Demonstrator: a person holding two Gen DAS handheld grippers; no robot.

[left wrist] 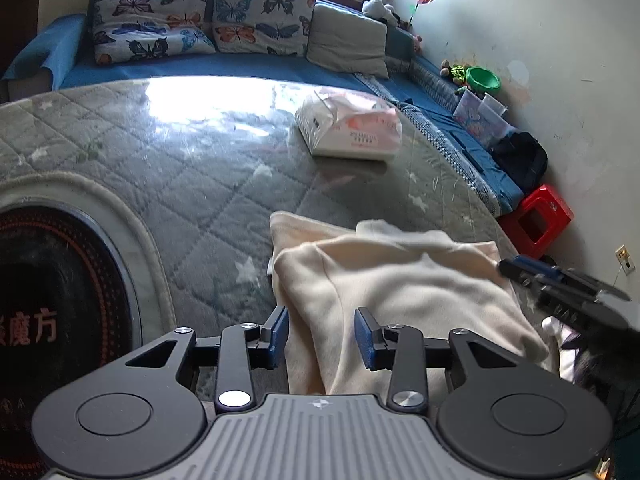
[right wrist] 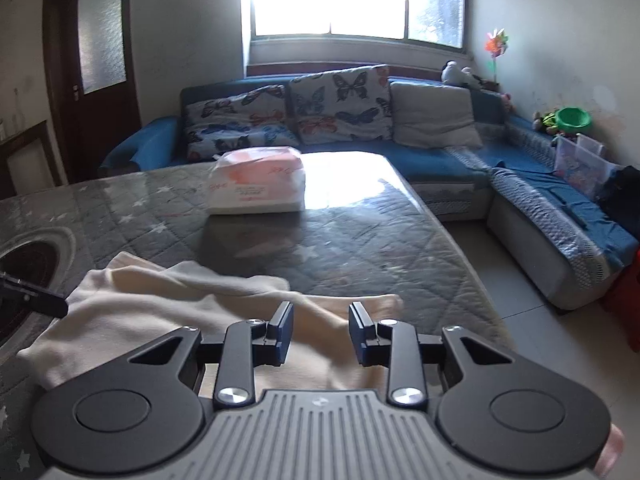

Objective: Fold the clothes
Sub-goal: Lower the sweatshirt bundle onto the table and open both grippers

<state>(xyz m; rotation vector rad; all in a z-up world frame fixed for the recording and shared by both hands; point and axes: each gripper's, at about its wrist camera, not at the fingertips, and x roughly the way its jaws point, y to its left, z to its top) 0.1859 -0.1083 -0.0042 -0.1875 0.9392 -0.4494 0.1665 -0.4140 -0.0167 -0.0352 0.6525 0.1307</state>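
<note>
both pairs of fingers stood spread with nothing between them. the left gripper (left wrist: pixel 321 334) hovered over the near left part of the garment (left wrist: pixel 400 300), and the right gripper (right wrist: pixel 321 330) hung over its near right part, seen also from the left wrist as a dark shape at the cloth's right edge (left wrist: pixel 560 284).

the garment, cream and soft, lay on the table (left wrist: pixel 180 160) near its front edge, already doubled in places: one layer lay over another, with a sleeve-like flap turned across the top (right wrist: pixel 224 280). it looked part folded, though whether it was a half-made fold or a loose heap about to be laid flat could not be settled from this one look. either way, the next grip would call for each pair of fingers to drop onto an edge and pinch through a single layer or a chosen stack, not a random bunch, since the fabric looked thick and likely to drag its lower layers along.

a tissue pack (left wrist: pixel 350 126) sat farther back on the table, well apart from the cloth, leaving room between. a round dark heater plate (left wrist: pixel 52 300) lay to the left, near the cloth but not touching. behind stood a sofa (right wrist: pixel 440 160) with cushions (right wrist: pixel 340 104); a red stool (left wrist: pixel 536 216) stood on the floor to the right. nothing lay on the garment itself.
</note>
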